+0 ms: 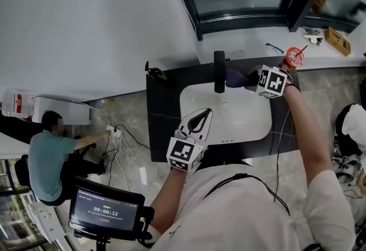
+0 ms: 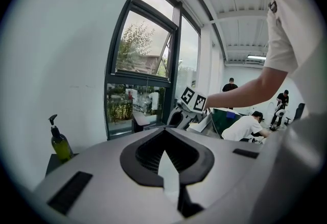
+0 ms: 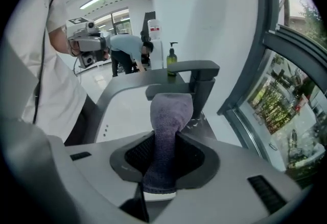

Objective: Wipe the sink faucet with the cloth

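The black faucet [image 1: 219, 71] stands at the back rim of the white basin [image 1: 246, 124]. My right gripper [image 1: 243, 79] is shut on a purple-grey cloth [image 1: 234, 77], held just right of the faucet's column. In the right gripper view the cloth [image 3: 168, 121] sticks up out of the right gripper [image 3: 164, 151], with the faucet [image 3: 196, 72] close behind it; whether they touch I cannot tell. My left gripper [image 1: 201, 114] hangs over the basin's near left part, its fingertips together and nothing between them. In its own view, the left gripper [image 2: 166, 159] points toward the window.
A dark counter [image 1: 163, 124] surrounds the basin. A green soap bottle [image 2: 60, 144] stands at its back left corner. On the white sill at right lie glasses [image 1: 274, 47] and a red cup [image 1: 293, 58]. A person [image 1: 51, 152] crouches at the left by cables, near a monitor [image 1: 106, 210].
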`<action>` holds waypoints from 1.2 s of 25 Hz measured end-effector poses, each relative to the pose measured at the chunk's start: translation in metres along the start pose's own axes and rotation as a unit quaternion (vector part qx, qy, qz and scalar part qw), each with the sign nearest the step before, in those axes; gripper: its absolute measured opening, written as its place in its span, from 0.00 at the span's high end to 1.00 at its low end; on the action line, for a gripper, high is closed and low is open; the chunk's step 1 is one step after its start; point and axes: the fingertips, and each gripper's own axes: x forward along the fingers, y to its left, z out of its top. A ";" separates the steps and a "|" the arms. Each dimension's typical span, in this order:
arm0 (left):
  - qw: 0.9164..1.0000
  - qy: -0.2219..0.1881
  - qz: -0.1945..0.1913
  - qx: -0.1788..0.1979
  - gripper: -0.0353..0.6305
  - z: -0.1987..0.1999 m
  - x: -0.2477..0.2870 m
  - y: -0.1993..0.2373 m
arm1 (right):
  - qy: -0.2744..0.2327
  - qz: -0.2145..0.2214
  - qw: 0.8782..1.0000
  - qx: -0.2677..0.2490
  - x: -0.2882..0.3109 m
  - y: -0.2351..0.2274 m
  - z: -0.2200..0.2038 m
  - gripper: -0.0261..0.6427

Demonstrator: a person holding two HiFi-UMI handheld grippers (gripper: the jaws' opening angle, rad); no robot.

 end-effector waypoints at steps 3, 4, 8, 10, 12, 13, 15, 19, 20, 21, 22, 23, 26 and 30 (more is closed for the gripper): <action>1.000 0.001 0.003 -0.002 0.95 0.000 0.001 0.003 | 0.026 -0.036 0.999 0.020 0.012 -0.024 -0.011 0.79; 1.000 0.001 0.004 -0.003 0.95 -0.001 0.001 0.003 | 0.040 -0.044 0.998 0.024 0.017 -0.031 -0.016 0.79; 1.000 0.006 0.012 -0.008 0.95 -0.006 0.001 0.010 | 0.077 -0.055 0.995 0.019 0.040 -0.051 -0.018 0.79; 1.000 0.008 0.017 -0.012 0.95 -0.009 0.000 0.014 | 0.089 -0.052 0.994 0.023 0.051 -0.057 -0.019 0.79; 1.000 0.008 0.022 -0.016 0.95 -0.011 -0.002 0.019 | 0.113 -0.047 0.992 0.024 0.060 -0.060 -0.024 0.79; 1.000 0.008 0.024 -0.018 0.95 -0.012 -0.002 0.021 | 0.124 -0.044 0.991 0.023 0.064 -0.062 -0.027 0.79; 0.999 0.008 0.029 -0.024 0.95 -0.014 -0.004 0.024 | 0.147 -0.041 0.988 0.020 0.074 -0.064 -0.031 0.79; 0.999 0.009 0.034 -0.031 0.95 -0.020 -0.007 0.029 | 0.147 -0.044 0.988 0.013 0.085 -0.070 -0.022 0.79; 0.999 0.010 0.034 -0.032 0.95 -0.021 -0.008 0.030 | 0.132 -0.044 0.990 0.011 0.084 -0.071 -0.015 0.79; 0.999 0.010 0.035 -0.032 0.95 -0.022 -0.008 0.031 | 0.115 -0.045 0.992 0.007 0.082 -0.070 -0.008 0.79; 0.999 0.010 0.034 -0.031 0.95 -0.022 -0.008 0.031 | 0.099 -0.047 0.994 0.000 0.077 -0.069 -0.001 0.79; 0.999 0.010 0.032 -0.030 0.95 -0.022 -0.007 0.031 | 0.085 -0.050 0.995 -0.009 0.071 -0.068 0.005 0.79; 1.000 0.006 0.018 -0.022 0.95 -0.016 0.000 0.025 | 0.046 -0.068 0.996 -0.038 0.041 -0.066 0.024 0.79; 1.000 0.003 -0.001 -0.016 0.95 -0.010 0.007 0.017 | 0.006 -0.091 0.992 -0.083 -0.002 -0.062 0.050 0.79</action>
